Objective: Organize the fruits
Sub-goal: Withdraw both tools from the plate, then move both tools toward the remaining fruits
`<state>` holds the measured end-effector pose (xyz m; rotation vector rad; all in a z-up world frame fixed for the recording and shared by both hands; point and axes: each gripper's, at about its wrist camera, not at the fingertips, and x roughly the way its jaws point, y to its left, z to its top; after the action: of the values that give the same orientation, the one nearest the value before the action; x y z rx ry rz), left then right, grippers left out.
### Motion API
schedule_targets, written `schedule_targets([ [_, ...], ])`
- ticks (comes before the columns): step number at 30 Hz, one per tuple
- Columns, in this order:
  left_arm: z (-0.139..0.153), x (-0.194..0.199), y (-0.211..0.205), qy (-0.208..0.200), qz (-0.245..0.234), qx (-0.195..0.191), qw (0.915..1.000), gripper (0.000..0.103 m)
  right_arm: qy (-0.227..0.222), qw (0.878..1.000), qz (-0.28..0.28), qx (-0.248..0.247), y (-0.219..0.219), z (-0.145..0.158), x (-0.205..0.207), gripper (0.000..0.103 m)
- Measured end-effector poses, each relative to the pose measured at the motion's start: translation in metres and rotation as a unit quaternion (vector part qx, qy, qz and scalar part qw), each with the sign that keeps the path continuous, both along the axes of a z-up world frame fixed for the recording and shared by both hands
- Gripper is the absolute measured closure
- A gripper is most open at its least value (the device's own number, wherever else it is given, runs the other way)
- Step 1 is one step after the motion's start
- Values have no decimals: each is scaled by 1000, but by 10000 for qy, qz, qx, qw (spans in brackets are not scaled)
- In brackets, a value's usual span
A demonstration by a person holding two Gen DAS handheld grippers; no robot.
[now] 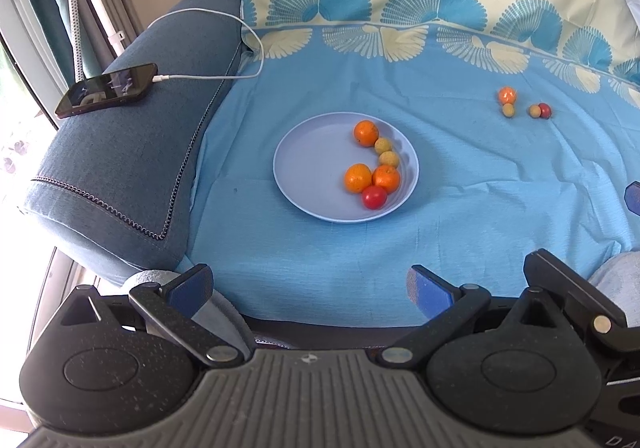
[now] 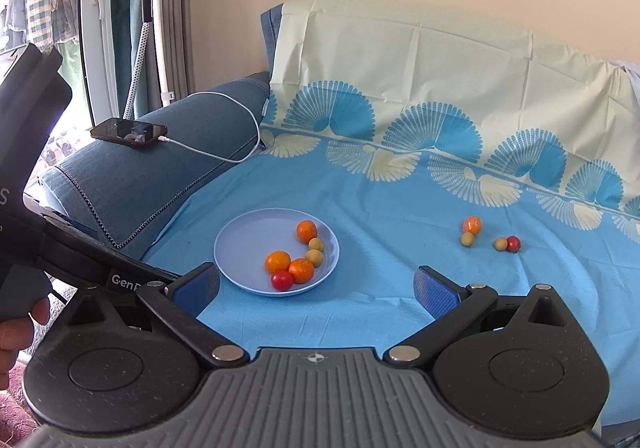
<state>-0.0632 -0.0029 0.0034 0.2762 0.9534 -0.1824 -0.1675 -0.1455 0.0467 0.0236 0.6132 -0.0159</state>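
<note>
The left gripper (image 1: 310,290) is held with its blue-padded fingers spread wide and empty above the blue cloth (image 1: 460,183); the right gripper (image 2: 318,288) is likewise spread, nothing pinched. Just beyond both, a pale blue plate (image 1: 308,151) is seen bearing three oranges, two small yellowish fruits and one red fruit (image 1: 374,197) (all crowded toward its right side). Well apart, to the right on the cloth, a loose orange (image 2: 472,224), two yellowish fruits and a red one are scattered. A phone (image 1: 107,89) is rested on the sofa arm.
</note>
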Motion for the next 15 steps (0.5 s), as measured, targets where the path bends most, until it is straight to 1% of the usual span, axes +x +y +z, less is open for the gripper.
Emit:
schedule_targets([
  [3, -5, 6, -1, 109, -5, 29, 9999, 0, 89, 9999, 1, 62, -2, -5, 4, 1],
  [8, -13, 19, -11, 186, -15, 240, 9995, 0, 221, 9995, -112, 180, -10, -14, 13, 1],
  [11, -16, 31, -22, 277, -56, 280, 9992, 0, 319, 9984, -313, 332, -23, -22, 19, 1],
  [15, -18, 50, -46, 372, -175, 204, 9989, 0, 436, 9957, -666, 483, -50, -35, 27, 1],
])
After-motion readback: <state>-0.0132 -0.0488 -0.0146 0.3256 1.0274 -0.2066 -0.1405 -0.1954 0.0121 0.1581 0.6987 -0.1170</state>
